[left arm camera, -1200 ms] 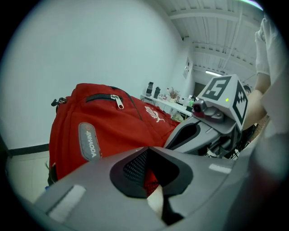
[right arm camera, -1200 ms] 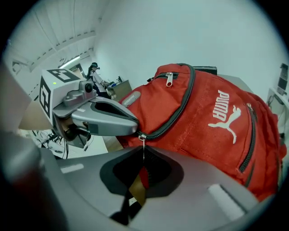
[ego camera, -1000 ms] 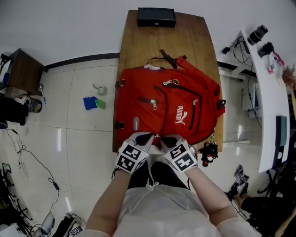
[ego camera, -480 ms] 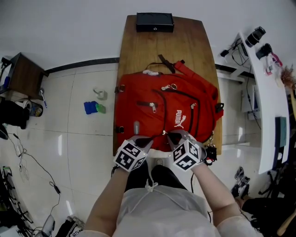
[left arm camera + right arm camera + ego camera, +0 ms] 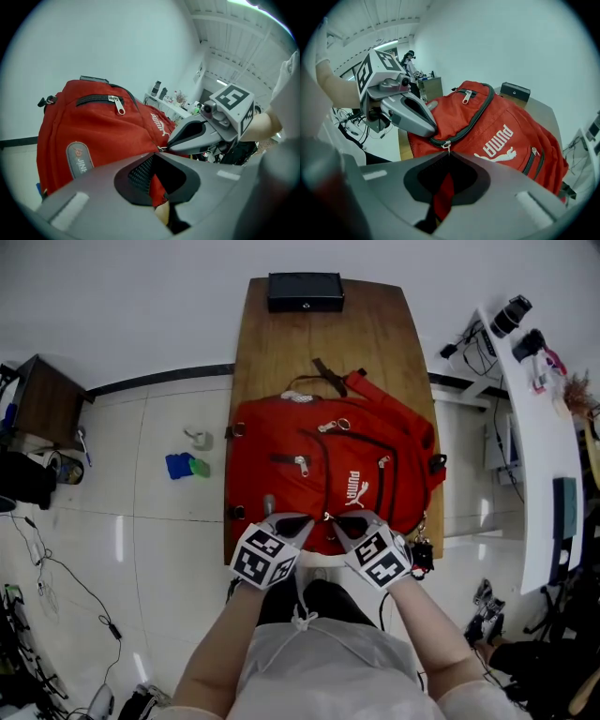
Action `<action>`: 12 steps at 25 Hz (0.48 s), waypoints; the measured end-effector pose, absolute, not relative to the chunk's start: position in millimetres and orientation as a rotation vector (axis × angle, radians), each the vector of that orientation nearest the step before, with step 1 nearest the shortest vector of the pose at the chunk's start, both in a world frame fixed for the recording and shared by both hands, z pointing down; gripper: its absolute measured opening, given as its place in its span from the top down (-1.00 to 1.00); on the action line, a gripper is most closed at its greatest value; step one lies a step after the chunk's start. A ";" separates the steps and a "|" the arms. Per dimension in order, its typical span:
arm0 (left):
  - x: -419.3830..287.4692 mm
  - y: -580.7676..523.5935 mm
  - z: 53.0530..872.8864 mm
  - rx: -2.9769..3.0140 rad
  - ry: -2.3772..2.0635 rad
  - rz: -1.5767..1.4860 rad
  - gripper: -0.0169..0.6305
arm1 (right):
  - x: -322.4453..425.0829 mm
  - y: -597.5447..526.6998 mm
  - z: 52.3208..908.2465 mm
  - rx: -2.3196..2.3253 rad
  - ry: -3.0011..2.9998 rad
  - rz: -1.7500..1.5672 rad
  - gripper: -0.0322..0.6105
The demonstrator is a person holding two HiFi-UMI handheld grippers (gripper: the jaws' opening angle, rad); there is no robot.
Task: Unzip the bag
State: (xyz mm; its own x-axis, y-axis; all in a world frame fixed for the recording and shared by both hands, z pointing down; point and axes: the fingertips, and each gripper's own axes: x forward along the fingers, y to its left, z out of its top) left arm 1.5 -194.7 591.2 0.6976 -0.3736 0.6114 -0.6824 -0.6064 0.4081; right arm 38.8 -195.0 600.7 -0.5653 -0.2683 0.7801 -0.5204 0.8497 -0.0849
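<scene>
- Pinched the near edge of the bag (image 5: 328,465) in the left tongs (image 5: 307,518), closed on red fabric.
- Clamped the zipper pull (image 5: 446,144) in the right tongs (image 5: 336,519), just beside.
- Found the bag flat on the bench (image 5: 281,343), black box (image 5: 305,292) at the far end.

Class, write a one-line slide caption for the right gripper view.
Right claw pinches the zip pull on a red bag while the left claw holds the bag beside it.

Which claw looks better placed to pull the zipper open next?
The right claw: its jaws are shut on the zipper pull of the red backpack. The left claw pinches the bag's fabric beside it, likely bracing.
</scene>
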 end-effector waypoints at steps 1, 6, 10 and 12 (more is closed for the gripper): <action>1.7 -196.5 593.0 2.264 -0.816 0.644 0.93 | 38.9 -194.7 600.0 0.569 -2.199 0.394 0.87; 3.3 -199.3 601.5 2.263 -0.822 0.724 0.93 | 41.7 -201.1 600.5 0.569 -2.181 0.298 0.86; 4.1 -196.5 603.5 2.257 -0.808 0.741 0.93 | 42.6 -210.0 601.5 0.571 -2.167 0.212 0.85; 4.9 -196.0 604.7 2.262 -0.816 0.753 0.93 | 44.3 -215.9 600.1 0.580 -2.166 0.197 0.85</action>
State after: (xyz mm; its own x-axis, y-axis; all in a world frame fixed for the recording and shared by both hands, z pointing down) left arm 4.9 -196.0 604.7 0.6482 -0.3528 0.6748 -0.7008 -0.6230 0.3475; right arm 44.3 -215.9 600.1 -0.5204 -0.3357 0.7851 -0.4721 0.8793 0.0631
